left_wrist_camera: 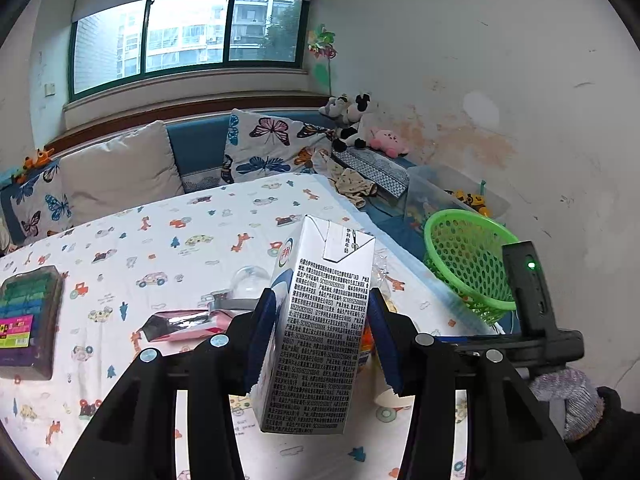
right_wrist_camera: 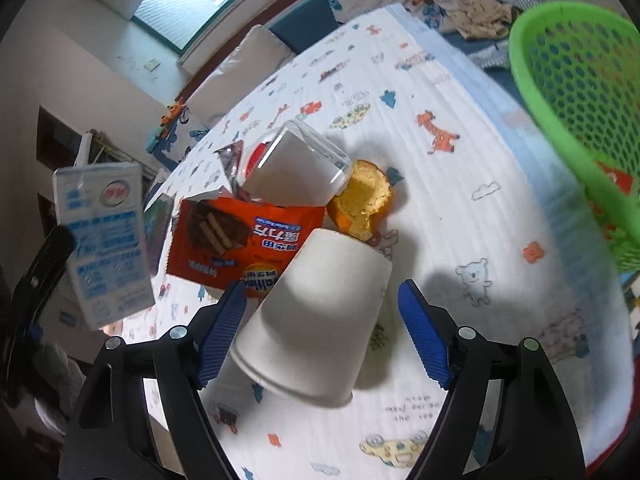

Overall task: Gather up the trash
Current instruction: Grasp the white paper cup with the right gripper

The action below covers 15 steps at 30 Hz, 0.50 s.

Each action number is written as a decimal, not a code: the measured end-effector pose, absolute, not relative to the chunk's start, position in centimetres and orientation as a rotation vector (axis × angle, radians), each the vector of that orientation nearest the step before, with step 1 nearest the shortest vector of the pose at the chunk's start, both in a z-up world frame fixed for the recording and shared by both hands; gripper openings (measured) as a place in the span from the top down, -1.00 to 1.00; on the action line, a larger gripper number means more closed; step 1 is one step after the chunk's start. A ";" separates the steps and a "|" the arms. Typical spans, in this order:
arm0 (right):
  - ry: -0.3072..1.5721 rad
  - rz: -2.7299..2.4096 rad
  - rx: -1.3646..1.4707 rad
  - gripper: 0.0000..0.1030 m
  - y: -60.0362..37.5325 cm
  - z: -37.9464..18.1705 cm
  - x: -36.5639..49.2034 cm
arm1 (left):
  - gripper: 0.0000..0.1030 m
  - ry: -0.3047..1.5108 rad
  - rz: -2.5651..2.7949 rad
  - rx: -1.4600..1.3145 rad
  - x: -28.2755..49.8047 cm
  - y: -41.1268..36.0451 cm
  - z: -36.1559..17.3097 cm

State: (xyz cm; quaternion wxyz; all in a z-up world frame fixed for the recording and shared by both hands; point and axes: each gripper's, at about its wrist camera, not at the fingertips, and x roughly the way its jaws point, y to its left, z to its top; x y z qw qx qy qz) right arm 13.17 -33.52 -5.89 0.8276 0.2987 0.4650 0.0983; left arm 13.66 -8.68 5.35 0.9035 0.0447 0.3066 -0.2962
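A white and blue milk carton [left_wrist_camera: 320,320] hangs upright above the table, and my left gripper [left_wrist_camera: 320,300] is shut on its sides. The right wrist view shows this carton [right_wrist_camera: 104,240] at the left, off the cloth. A white paper cup [right_wrist_camera: 316,320] lies on its side, with its rim toward the camera. My right gripper [right_wrist_camera: 322,286] is open around it; the left pad is at the cup's wall and the right pad stands clear. Behind the cup lie an orange wafer wrapper [right_wrist_camera: 240,236], a clear plastic tub [right_wrist_camera: 292,168] and a bitten yellow bun [right_wrist_camera: 362,200].
A green mesh basket [right_wrist_camera: 580,100] sits tilted past the table's right edge [left_wrist_camera: 468,260]. A silver and pink wrapper [left_wrist_camera: 184,324] and a box of coloured pens [left_wrist_camera: 28,316] lie on the patterned tablecloth [left_wrist_camera: 160,240]. A cushioned bench with soft toys [left_wrist_camera: 352,120] runs behind.
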 end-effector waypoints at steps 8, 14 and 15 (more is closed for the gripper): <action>1.009 0.223 0.676 -0.37 -33.7 -6.8 13.7 | 0.11 0.647 -0.612 0.080 14.0 -8.4 4.9; 0.952 0.225 0.634 -0.27 -34.3 -5.2 12.1 | 0.11 0.647 -0.621 0.082 13.9 -9.1 4.9; 0.942 0.220 0.616 -0.25 -34.3 -4.8 11.8 | 0.11 0.646 -0.625 0.083 13.9 -9.2 5.0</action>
